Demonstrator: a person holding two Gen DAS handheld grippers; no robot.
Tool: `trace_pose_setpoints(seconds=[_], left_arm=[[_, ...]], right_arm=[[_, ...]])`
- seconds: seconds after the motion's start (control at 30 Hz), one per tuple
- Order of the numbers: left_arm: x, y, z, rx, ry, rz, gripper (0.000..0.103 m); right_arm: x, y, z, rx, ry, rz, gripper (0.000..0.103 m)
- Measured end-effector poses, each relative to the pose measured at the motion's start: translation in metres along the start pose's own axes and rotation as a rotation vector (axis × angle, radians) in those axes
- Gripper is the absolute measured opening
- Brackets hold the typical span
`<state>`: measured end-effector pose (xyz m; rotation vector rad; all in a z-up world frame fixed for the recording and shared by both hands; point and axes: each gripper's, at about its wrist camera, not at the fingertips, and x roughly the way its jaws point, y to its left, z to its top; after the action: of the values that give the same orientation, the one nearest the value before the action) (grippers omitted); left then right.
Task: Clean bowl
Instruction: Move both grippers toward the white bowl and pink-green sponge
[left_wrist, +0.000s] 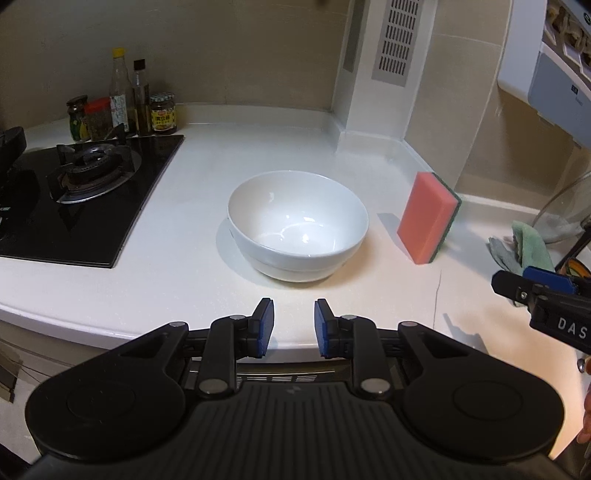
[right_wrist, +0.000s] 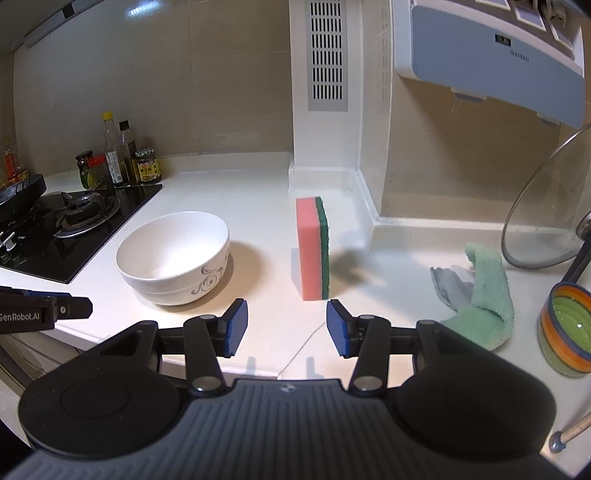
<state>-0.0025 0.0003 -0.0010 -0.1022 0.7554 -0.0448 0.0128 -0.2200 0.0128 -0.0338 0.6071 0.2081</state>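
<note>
Left gripper (left_wrist: 294, 326) level at near counter (left_wrist: 192, 206) edge, jaws parted, empty, aimed at white bowl (left_wrist: 297, 225) mid-counter. Right gripper (right_wrist: 287, 328) likewise spread, empty, facing upright sponge (right_wrist: 312, 248) right of bowl.

black gripper (left_wrist: 294, 328), blue pads (left_wrist: 266, 326), silver screws

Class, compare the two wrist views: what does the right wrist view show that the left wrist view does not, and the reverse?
Only the right wrist view shows the striped bowl, the grey pattern on the white bowl and the whole glass lid. Only the left wrist view shows the white bowl's full interior, seen from more directly above. Both show the bowl, the upright sponge, the green cloth, the stove, the jars and bottles, and both grippers open: left gripper, right gripper.
</note>
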Motion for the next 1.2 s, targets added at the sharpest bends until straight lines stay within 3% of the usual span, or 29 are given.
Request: trace_pose_setpoints(seconds=[0.33, 0.47, 1.2], left_arm=[[0.005, -0.002, -0.011, 0.019, 0.003, -0.009, 0.028], [0.010, -0.006, -0.004, 0.016, 0.037, -0.015, 0.028], [0.013, 0.003, 0.000, 0.012, 0.041, -0.026, 0.028]], right_arm=[[0.003, 0.003, 0.000, 0.006, 0.036, 0.012, 0.042], [0.004, 0.003, -0.002, 0.006, 0.037, 0.007, 0.042], [0.015, 0.001, 0.003, -0.017, 0.058, -0.008, 0.042]])
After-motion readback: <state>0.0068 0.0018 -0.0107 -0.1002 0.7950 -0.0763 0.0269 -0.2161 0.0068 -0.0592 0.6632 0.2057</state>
